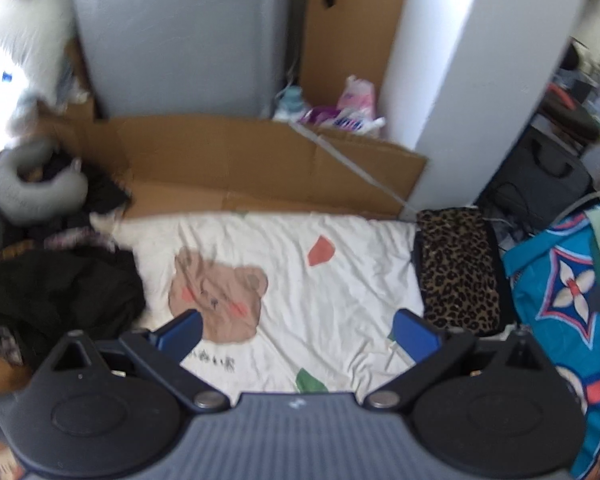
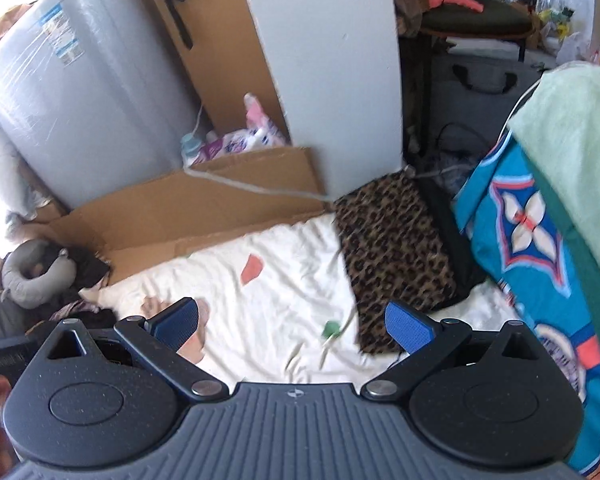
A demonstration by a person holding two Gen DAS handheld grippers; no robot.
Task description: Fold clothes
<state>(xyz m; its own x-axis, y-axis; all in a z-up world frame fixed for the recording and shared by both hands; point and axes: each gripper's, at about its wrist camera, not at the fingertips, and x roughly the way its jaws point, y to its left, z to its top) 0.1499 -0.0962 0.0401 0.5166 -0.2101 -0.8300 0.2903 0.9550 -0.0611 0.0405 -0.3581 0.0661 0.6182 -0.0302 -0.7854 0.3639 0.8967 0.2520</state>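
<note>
Gaping wide and empty, both hand-held grippers; only left view shows black clothes.

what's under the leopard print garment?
The folded leopard print garment lies on a black item that shows along its right edge, both on the white bear-print sheet. What that black item is, and anything else beneath, is covered.

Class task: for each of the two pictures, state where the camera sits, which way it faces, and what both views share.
Left wrist: behind the open left gripper, facing forward and down at the white bear-print sheet.
Right wrist: behind the open right gripper, facing the same way from further right.
Shared: sheet, leopard-print cloth, cardboard, grey neck pillow.
</note>
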